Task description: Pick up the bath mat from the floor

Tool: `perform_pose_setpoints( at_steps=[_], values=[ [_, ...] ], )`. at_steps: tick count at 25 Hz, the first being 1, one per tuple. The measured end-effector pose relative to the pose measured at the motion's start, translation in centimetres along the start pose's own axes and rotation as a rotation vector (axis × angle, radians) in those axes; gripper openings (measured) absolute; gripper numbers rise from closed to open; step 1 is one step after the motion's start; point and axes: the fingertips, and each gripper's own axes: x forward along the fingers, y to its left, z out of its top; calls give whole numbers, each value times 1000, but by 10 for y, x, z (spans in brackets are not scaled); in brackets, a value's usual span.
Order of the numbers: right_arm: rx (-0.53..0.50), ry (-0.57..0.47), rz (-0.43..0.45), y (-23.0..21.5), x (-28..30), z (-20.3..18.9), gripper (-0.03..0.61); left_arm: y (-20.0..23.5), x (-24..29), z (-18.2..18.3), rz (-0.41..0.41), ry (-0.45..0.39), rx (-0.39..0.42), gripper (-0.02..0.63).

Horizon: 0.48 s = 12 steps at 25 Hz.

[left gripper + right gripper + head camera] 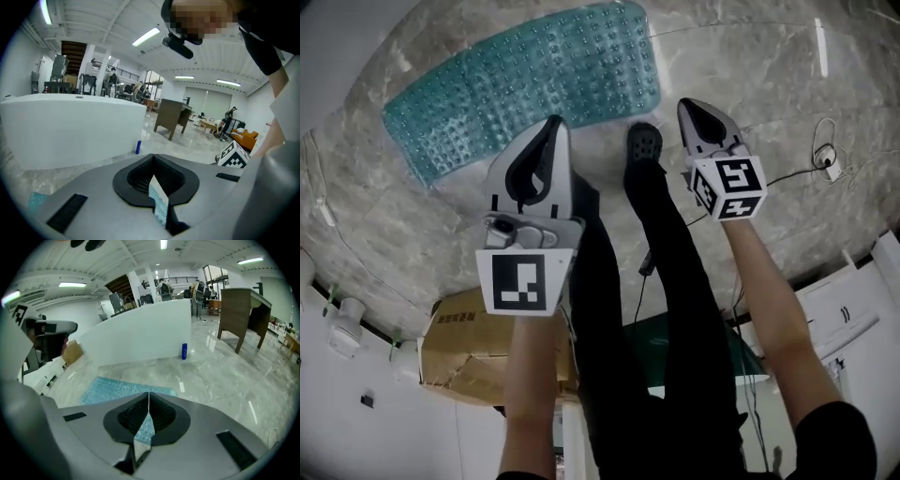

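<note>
Left gripper [551, 127] and right gripper [689, 105]: jaws closed together, nothing gripped. The bath mat [525, 89] lies flat on the floor [750, 56] alongside the bathtub [140, 333], ahead of both gripper tips.

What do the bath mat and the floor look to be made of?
Bath mat: seemingly soft plastic or rubber, translucent teal, covered in raised bubbles. Floor: likely polished marble or marble-look tile, with grey veining and glossy light reflections.
</note>
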Motion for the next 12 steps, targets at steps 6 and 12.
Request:
perform_pose_setpoints(
  at_steps=[6,12],
  values=[
    [-103,180,-71,-26,132,-105,14,23,57,-88,-50,43,-12,12],
    [140,313,-97,-66,235,-206,235,48,90,-172,-74,113,-39,12]
  ],
)
